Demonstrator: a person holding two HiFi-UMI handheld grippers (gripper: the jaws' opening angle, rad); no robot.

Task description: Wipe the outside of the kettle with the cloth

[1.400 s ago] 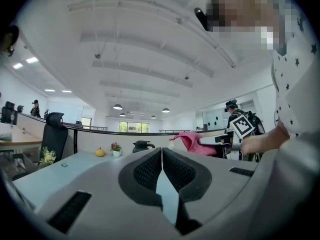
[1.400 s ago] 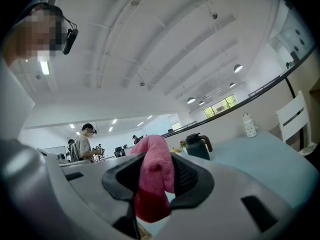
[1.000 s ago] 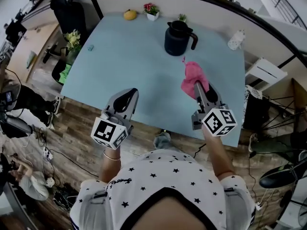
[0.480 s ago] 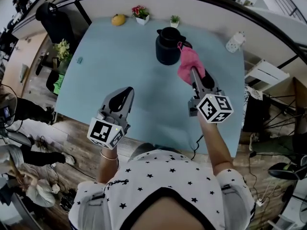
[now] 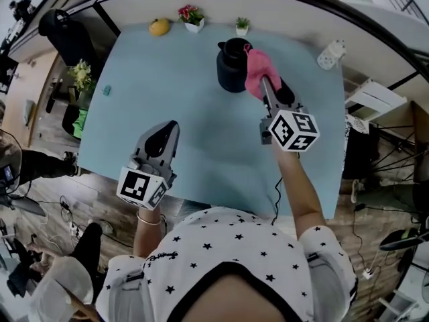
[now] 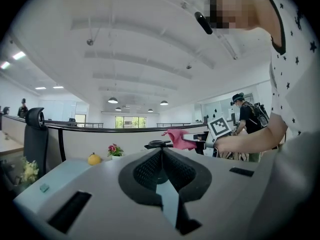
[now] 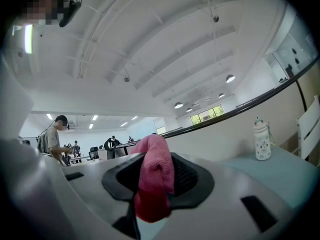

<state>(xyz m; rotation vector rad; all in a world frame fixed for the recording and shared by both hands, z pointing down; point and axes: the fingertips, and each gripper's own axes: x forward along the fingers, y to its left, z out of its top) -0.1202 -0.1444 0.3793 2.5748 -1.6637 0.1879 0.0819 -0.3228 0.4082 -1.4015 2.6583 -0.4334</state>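
A smooth, pale blue, rectangular table (image 5: 167, 86) is seen, with one dark, rounded kettle (image 5: 230, 69) stood near its far edge. Two grey grippers are held above it. The left gripper (image 5: 170, 126) is closed on nothing. One fluffy pink cloth (image 5: 257, 72) is clamped in the right gripper (image 5: 266, 84) and laid against the kettle's right side. One white bottle (image 5: 330, 54), two small potted plants (image 5: 192, 16) and one yellow fruit (image 5: 159, 27) are set along the back.

Lit brightly and evenly from ceiling lamps (image 6: 113, 100) overhead. Shows only faint, soft shadows toward the near edge of the surface (image 5: 201, 59). Bends strongly, fisheye, with black vignetted corners. Sharp centrally, softer close to lens.
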